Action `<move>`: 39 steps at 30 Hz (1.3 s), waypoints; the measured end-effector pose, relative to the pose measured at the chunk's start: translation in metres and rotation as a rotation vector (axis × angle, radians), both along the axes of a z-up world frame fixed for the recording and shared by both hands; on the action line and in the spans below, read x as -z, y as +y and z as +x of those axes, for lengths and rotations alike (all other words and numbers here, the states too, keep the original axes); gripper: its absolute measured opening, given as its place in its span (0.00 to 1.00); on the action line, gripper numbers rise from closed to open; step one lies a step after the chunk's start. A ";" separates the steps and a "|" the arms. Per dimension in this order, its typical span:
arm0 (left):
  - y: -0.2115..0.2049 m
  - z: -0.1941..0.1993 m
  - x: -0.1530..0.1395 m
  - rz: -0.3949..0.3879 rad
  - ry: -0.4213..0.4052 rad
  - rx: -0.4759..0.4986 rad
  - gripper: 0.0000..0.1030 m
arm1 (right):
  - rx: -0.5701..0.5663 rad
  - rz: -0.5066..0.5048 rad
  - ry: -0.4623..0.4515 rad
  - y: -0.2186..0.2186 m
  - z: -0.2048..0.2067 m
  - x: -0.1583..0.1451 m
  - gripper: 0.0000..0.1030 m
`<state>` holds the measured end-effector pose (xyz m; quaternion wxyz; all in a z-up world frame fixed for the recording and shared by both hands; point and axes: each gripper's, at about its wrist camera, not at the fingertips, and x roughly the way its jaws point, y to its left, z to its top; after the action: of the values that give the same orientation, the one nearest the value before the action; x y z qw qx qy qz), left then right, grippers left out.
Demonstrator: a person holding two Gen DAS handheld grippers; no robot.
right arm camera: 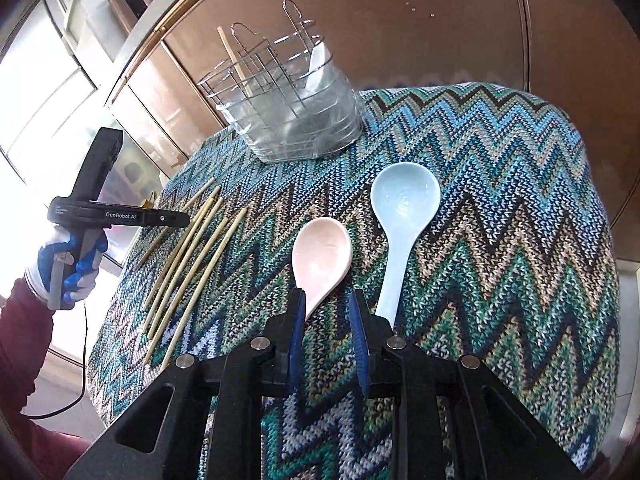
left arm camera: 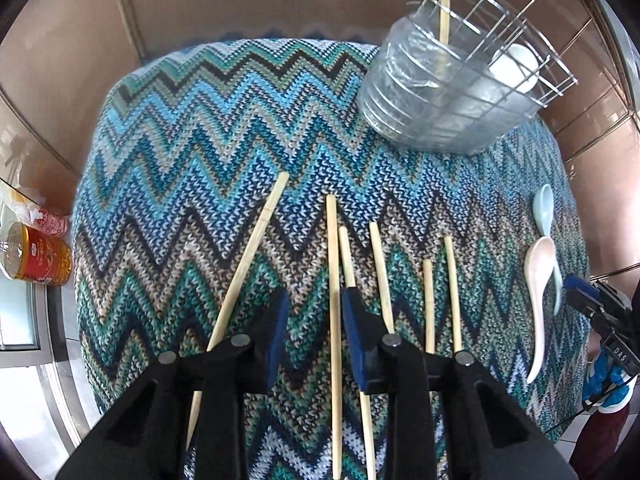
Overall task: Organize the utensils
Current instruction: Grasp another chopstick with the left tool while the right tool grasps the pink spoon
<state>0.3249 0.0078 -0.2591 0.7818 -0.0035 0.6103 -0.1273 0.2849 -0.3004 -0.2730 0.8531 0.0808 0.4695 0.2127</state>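
Note:
Several wooden chopsticks (left arm camera: pixel 334 320) lie side by side on the zigzag knit cloth (left arm camera: pixel 200 160); they also show in the right wrist view (right arm camera: pixel 192 256). My left gripper (left arm camera: pixel 316 304) is open, its jaws on either side of one chopstick. A pink spoon (right arm camera: pixel 320 256) and a light blue spoon (right arm camera: pixel 404 208) lie on the cloth; both also show in the left wrist view, the pink spoon (left arm camera: pixel 538 288) and the blue spoon (left arm camera: pixel 545 208). My right gripper (right arm camera: pixel 326 308) is open around the pink spoon's handle. The wire utensil holder (right arm camera: pixel 288 96) holds one chopstick (left arm camera: pixel 444 4) and a white spoon (left arm camera: pixel 516 66).
The holder (left arm camera: pixel 460 92) stands in a clear plastic tub at the table's far edge. A red can (left arm camera: pixel 38 258) and packets sit off the table to the left. Brown panelled walls (right arm camera: pixel 440 20) surround the table. My left gripper's body (right arm camera: pixel 100 216) is visible at the left.

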 end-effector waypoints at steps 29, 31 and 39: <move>-0.031 0.030 0.025 0.092 0.032 0.105 0.06 | -0.073 0.093 0.100 -0.001 0.050 0.011 0.21; -0.030 0.033 0.026 0.083 0.031 0.107 0.05 | -0.076 0.094 0.106 -0.003 0.054 0.012 0.21; -0.018 0.030 0.028 0.069 0.031 0.112 0.05 | -0.122 0.064 0.133 0.000 0.074 0.009 0.21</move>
<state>0.3549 -0.0105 -0.2869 0.7635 0.0556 0.6257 -0.1500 0.3591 -0.3002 -0.2819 0.8025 0.0932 0.5220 0.2735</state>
